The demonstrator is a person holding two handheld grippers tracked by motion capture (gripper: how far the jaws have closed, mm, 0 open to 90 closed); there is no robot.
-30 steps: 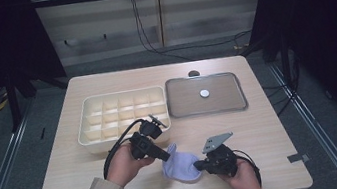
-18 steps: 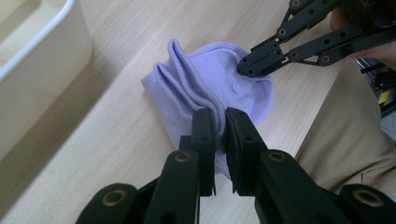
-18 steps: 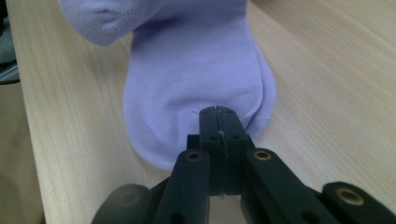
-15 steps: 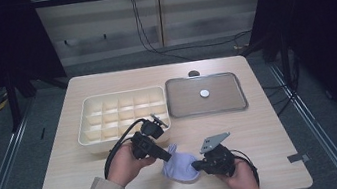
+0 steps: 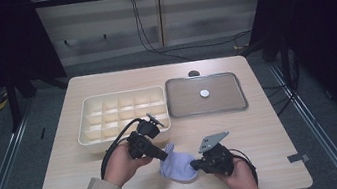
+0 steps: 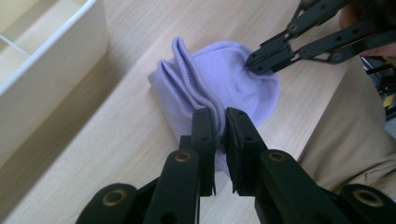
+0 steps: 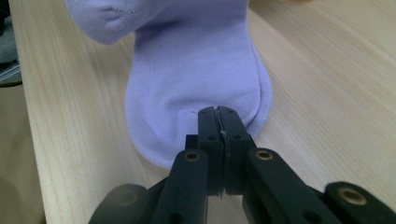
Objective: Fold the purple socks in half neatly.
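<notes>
A folded lavender sock (image 5: 178, 165) lies on the wooden table near its front edge, between my two grippers. My left gripper (image 5: 165, 154) reaches in from the left and is shut on the sock's ribbed cuff folds (image 6: 205, 100); in the left gripper view its jaws (image 6: 220, 119) pinch that edge. From the right, my right gripper (image 5: 195, 163) is shut on the rounded toe end (image 7: 196, 70), with its jaws (image 7: 218, 113) pressed together on the cloth. The left gripper view also shows the right gripper (image 6: 254, 63) puckering the fabric.
A cream tray with several compartments (image 5: 123, 112) stands just behind the left hand; its wall (image 6: 51, 70) is close to the sock. A metal tray (image 5: 181, 108) holding a small white disc (image 5: 204, 92) sits at the back right. A dark knob (image 5: 193, 73) lies at the far edge.
</notes>
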